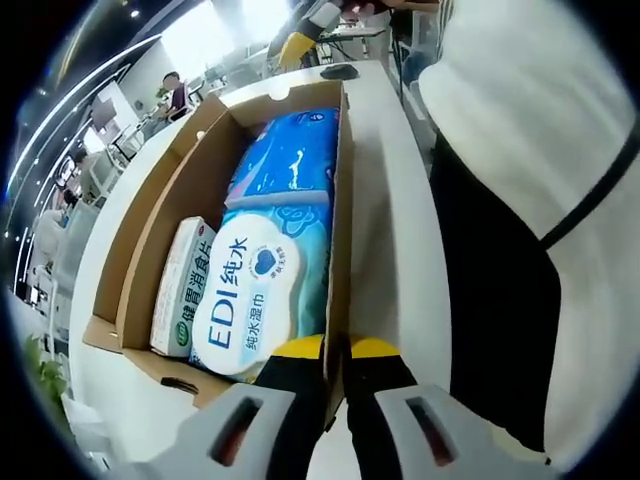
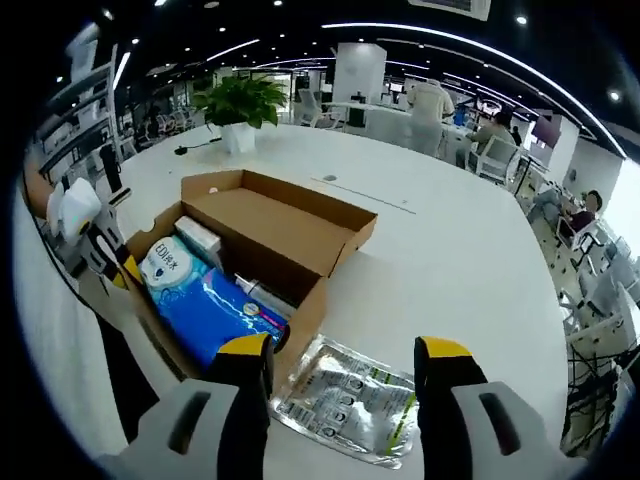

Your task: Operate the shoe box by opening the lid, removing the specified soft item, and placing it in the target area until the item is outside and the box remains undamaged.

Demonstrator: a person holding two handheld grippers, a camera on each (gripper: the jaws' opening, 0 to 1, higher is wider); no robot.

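**Open shoe box on white table, right gripper view**

Cardboard shoe box (image 2: 262, 232), lid folded back flat. Contents: EDI wet-wipes pack (image 2: 170, 270), blue soft pack (image 2: 215, 312), white carton (image 2: 200, 238). Clear plastic packet (image 2: 352, 398) lies on the table (image 2: 460, 260) just beside the box, between the right gripper's (image 2: 343, 375) spread jaws. Left gripper (image 2: 95, 245) at the box's far end. Potted plant (image 2: 238, 105) beyond.

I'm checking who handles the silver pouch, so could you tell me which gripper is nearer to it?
Right. The right gripper hovers open directly over the silver pouch; the left gripper clamps the shoe box wall opposite.
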